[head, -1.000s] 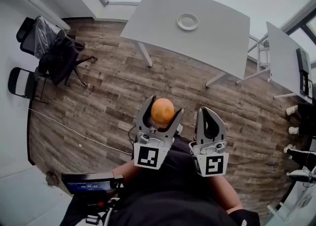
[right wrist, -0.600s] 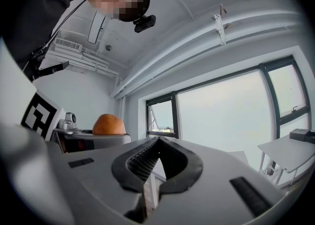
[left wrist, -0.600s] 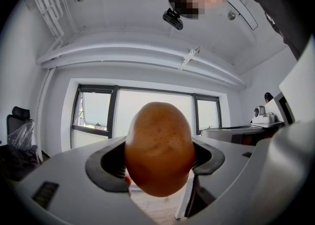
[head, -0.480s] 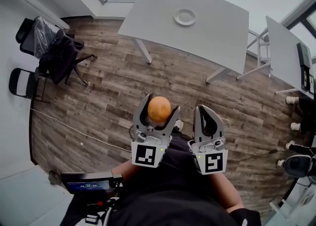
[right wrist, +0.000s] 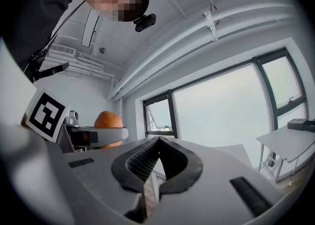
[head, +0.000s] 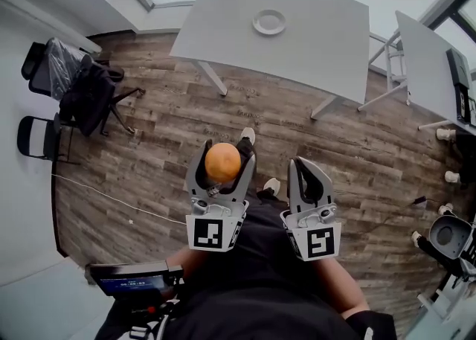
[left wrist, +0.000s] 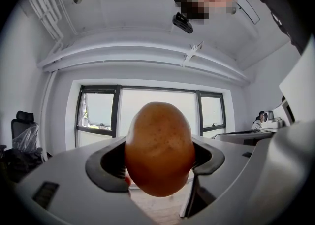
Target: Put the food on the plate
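An orange-brown egg-shaped food piece (head: 222,162) is clamped between the jaws of my left gripper (head: 222,164), held in the air over the wooden floor, well short of the table. It fills the middle of the left gripper view (left wrist: 159,148). My right gripper (head: 310,180) is beside it to the right, shut with nothing between its pads (right wrist: 156,156). The white plate (head: 268,21) lies on the far grey table (head: 223,26), with nothing on it. The food piece (right wrist: 108,122) shows at the left of the right gripper view.
A second table (head: 424,63) stands at the right. Black chairs with dark clothing (head: 82,89) are at the left by the wall. A person's shoes (head: 246,136) show on the plank floor between me and the table. A cable (head: 111,199) runs across the floor.
Both grippers and the food have drifted slightly left and down in view; the table and plate have shifted toward the upper left. A shoe now shows ahead of the left gripper.
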Motion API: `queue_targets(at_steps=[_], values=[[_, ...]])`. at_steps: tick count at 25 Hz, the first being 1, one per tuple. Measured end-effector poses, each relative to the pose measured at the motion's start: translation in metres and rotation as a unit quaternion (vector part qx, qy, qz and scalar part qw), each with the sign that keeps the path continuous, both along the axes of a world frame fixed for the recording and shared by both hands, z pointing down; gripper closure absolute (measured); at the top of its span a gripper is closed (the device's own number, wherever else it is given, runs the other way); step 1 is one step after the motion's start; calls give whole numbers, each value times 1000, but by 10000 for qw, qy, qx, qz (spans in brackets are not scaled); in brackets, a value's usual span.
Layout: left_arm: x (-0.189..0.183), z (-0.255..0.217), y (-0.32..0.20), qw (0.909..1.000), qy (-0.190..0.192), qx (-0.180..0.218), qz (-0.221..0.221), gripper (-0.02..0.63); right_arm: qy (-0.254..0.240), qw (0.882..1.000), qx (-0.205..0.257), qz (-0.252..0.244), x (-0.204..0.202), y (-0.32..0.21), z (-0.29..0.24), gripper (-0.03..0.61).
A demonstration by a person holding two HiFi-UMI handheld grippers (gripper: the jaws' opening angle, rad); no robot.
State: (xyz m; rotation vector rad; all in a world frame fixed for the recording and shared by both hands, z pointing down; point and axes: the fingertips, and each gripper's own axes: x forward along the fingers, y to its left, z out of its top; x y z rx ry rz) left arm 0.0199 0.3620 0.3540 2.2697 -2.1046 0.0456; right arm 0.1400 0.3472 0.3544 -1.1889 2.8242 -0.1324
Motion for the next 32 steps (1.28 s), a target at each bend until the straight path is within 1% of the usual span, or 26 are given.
queue_targets(at_steps=[4,8,13,16,20,23,24,27,29,32], values=[[9,0,-18,9998,60,14,187,275,82,9999,66,122,9,-12,-4,581],[15,0,-39,9992,117,38,387,275,47,9996,-89,281,16,-28,-1,581],[9,6,-69,9984,198,4,531,275,275,9988,-145,370,10,-53,6,581],[2,13,-92,9978,275,-26,600,275,262,9986,-183,429,1,-75,7,581],[-13,20,-132,9971,332,-89,673,275,331,9977,-405,427,-20,-111,18,581],[-33,19,-164,9973,281,-76,681,275,427,9973,-536,273,-47,-139,23,581],[-40,19,-176,9971,335,-80,674,275,537,9971,-503,176,-57,-150,24,581],[-60,16,-204,9954,725,-94,623,275,865,9954,-395,-146,-88,-176,22,581],[-75,13,-219,9951,785,-90,602,275,937,9946,-352,-278,-106,-192,18,581],[-99,12,-244,9955,804,-88,497,275,963,9942,-397,-278,-124,-220,14,581]])
